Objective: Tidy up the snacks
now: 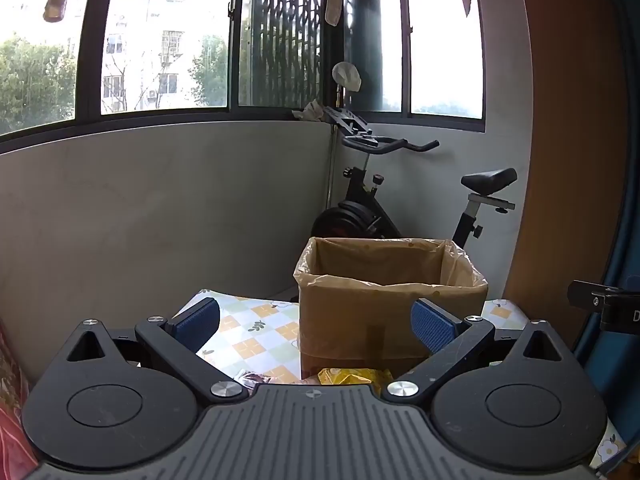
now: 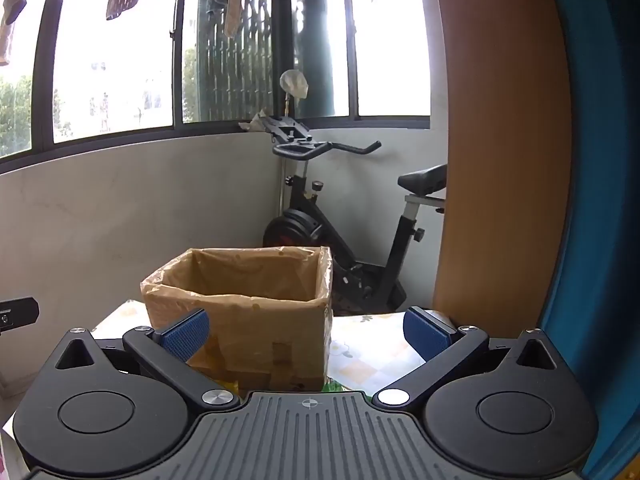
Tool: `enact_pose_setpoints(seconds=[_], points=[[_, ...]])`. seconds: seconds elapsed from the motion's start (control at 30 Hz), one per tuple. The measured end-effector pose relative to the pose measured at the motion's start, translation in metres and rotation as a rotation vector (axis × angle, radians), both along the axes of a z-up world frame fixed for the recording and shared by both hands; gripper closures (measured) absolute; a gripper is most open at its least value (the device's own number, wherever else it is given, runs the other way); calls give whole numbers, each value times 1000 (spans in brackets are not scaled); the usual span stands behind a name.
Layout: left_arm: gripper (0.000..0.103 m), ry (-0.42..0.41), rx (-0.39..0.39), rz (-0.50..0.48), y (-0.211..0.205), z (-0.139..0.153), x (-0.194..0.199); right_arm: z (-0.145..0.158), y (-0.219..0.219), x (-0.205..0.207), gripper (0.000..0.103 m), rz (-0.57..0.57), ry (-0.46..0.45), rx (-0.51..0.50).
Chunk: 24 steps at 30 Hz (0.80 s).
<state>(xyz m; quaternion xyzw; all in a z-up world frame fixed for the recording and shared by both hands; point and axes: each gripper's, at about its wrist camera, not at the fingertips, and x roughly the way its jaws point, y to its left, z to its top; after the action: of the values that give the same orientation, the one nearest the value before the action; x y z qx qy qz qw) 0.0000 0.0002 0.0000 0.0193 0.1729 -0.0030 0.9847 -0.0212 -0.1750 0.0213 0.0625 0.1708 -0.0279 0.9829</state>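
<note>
While both pairs of tongs are hanging above the near edge of the counter (image 1: 256,332), nothing is lying between their blue pads. The left tongs (image 1: 316,322) are standing wide apart and holding nothing; the right tongs (image 2: 306,330) are likewise spread wide and gripping nothing. Both are pointing slightly downward toward a cardboard box (image 1: 384,304), which is sitting upright on the counter with its top open and a thin clear plastic liner (image 1: 468,264) folded over its rim. In the left wrist view the box is standing right of centre; in the right wrist view the same box (image 2: 248,320) is standing left of centre, with brown tape patches on its front face. A yellow snack packet (image 1: 348,376) is lying on the counter just in front of the box, touching or nearly touching its base (the tongs' body is hiding most of it). A second, darker wrapper (image 1: 256,380) is showing just left of it, too hidden to identify. The counter is wearing a checked cloth with a leaf print. An exercise bike (image 2: 344,232) is standing behind the box, below the windows.
</note>
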Motion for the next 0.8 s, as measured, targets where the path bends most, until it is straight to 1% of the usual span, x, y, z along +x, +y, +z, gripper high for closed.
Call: enact_pose_setpoints(seconds=[0.23, 0.33, 0.37, 0.47, 0.8], points=[[0, -6, -3, -8, -1, 1, -1, 2, 0, -3, 0, 4, -6, 5], [0, -8, -6, -10, 5, -4, 1, 3, 0, -6, 0, 8, -11, 4], [0, -13, -2, -5, -3, -3, 0, 3, 0, -7, 0, 10, -13, 3], [0, -14, -14, -4, 1, 1, -2, 4, 1, -9, 0, 13, -13, 2], [0, -21, -17, -1, 3, 4, -6, 6, 4, -9, 0, 9, -12, 0]])
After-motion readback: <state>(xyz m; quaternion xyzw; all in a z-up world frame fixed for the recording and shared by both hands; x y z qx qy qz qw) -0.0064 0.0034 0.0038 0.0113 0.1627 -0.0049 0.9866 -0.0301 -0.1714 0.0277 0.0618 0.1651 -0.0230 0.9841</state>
